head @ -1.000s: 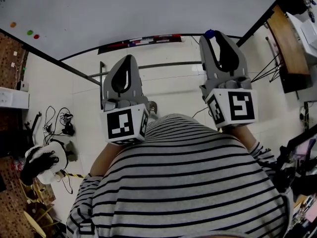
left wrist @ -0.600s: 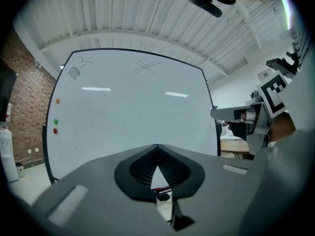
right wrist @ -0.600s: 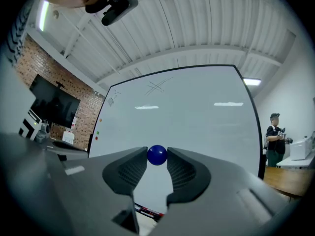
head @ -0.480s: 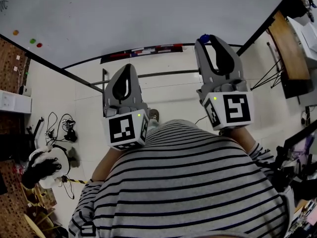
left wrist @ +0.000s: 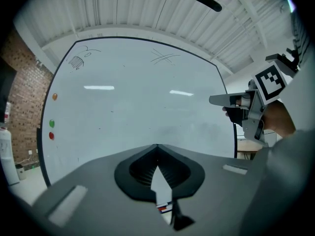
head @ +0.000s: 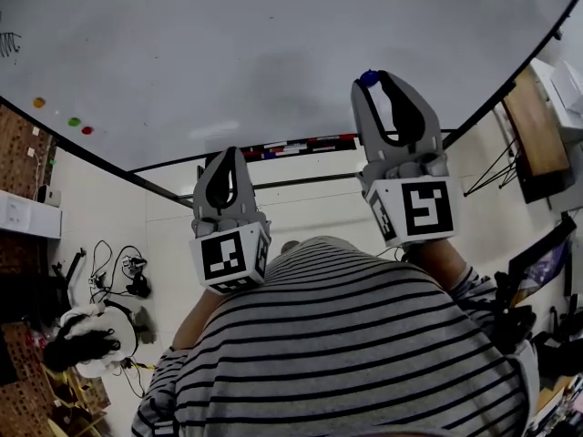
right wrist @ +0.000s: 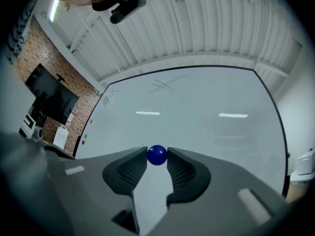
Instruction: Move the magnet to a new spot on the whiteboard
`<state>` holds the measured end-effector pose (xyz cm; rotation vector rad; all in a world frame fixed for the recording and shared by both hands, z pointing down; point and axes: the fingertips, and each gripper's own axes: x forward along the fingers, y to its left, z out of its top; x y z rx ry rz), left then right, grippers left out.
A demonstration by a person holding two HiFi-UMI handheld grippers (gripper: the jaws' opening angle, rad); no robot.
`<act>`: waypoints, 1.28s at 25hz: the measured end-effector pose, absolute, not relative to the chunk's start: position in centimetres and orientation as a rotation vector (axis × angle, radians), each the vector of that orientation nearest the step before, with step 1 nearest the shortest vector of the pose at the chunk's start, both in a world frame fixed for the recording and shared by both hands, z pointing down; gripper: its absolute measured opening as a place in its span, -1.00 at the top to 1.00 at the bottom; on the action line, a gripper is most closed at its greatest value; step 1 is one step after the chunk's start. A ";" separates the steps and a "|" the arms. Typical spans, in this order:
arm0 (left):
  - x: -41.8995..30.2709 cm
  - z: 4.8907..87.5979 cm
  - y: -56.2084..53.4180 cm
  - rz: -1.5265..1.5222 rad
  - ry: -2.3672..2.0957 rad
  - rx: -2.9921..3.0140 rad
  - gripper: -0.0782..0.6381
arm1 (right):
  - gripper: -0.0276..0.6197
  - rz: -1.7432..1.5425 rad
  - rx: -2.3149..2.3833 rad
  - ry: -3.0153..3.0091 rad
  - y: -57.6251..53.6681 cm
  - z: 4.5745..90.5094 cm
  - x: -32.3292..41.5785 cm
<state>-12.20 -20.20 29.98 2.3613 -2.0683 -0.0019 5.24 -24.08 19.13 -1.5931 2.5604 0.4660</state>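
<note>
Head view: right gripper [head: 370,81] high before whiteboard [head: 273,53], blue magnet [head: 368,77] at its tips; left gripper [head: 226,155] lower, nearer. Left gripper view: jaws together, empty. Right gripper view: jaws clamped on magnet.

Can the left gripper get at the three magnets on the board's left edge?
Probably yes: only bare whiteboard lies between the left gripper and the orange magnet, green magnet and red magnet. Its jaws are shut and empty, so they must open first.
</note>
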 end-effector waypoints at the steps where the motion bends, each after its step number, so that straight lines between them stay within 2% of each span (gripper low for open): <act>1: -13.0 29.7 -20.9 -0.006 -2.075 2.363 0.74 | 0.53 0.484 -1.598 2.550 -24.8 18.6 4.6; 8: -18.0 28.6 -25.3 -0.069 -2.087 2.354 0.74 | 0.53 0.642 -1.697 2.464 -30.8 16.3 2.3; 18: -21.7 29.4 -29.9 -0.072 -2.084 2.340 0.74 | 0.53 0.661 -1.834 2.376 -36.8 16.3 1.4; 26: -21.2 30.1 -29.9 -0.057 -2.062 2.336 0.74 | 0.53 0.699 -1.809 2.365 -35.9 16.3 1.5; 32: -17.7 29.2 -26.5 -0.061 -2.051 2.371 0.74 | 0.54 0.611 -1.735 2.407 -30.8 16.7 3.3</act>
